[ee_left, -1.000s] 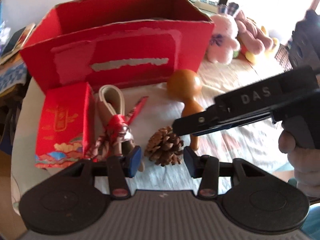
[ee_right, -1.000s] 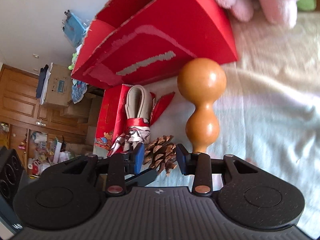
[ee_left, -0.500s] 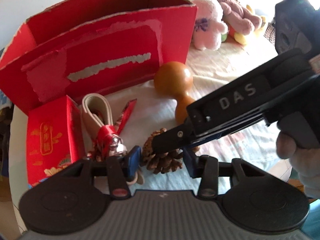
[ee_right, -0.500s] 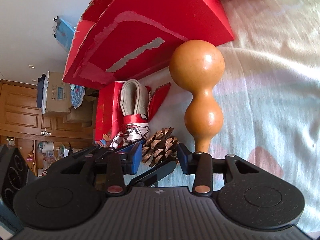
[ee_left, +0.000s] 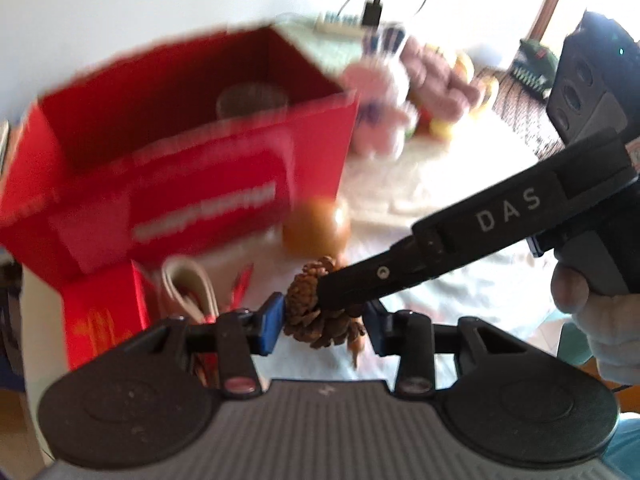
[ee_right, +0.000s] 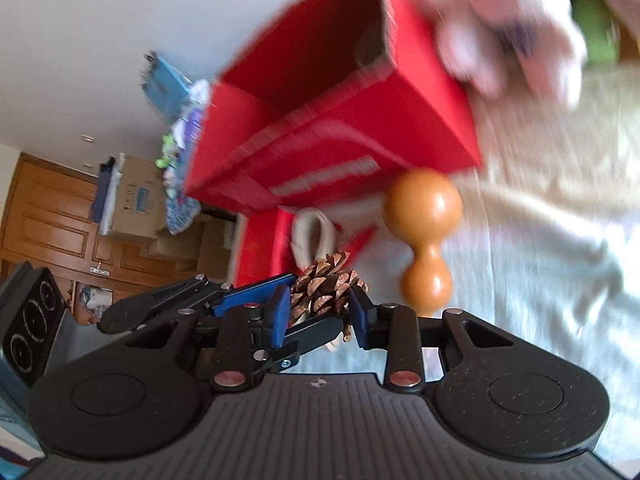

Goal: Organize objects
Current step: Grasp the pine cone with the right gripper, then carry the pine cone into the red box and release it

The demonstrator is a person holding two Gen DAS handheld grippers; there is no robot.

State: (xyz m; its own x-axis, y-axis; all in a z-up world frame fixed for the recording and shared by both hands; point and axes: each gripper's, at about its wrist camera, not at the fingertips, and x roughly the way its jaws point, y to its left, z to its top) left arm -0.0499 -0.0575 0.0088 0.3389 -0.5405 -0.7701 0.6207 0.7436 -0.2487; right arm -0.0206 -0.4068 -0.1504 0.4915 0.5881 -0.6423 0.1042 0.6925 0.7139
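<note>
A brown pine cone [ee_right: 326, 286] sits between the blue pads of my right gripper [ee_right: 320, 312], which is shut on it and holds it above the table. In the left wrist view the same pine cone [ee_left: 308, 308] lies between the pads of my left gripper [ee_left: 326, 326], whose jaws stand open around it; the right gripper's black finger [ee_left: 360, 288] crosses in front. A big open red box [ee_left: 180, 160] stands behind, also in the right wrist view [ee_right: 340, 128], with a clear glass [ee_left: 252, 102] inside.
An orange wooden gourd [ee_right: 424, 240] lies on the cloth-covered table [ee_right: 560, 280]. A small red packet [ee_left: 100, 316] and a cream strap with red ribbon [ee_left: 192, 288] lie left of it. Plush toys [ee_left: 400, 92] sit at the back right.
Both grippers have risen together with the pine cone, lifted off the table. The right gripper closed on it. The box interior now shows from above.
</note>
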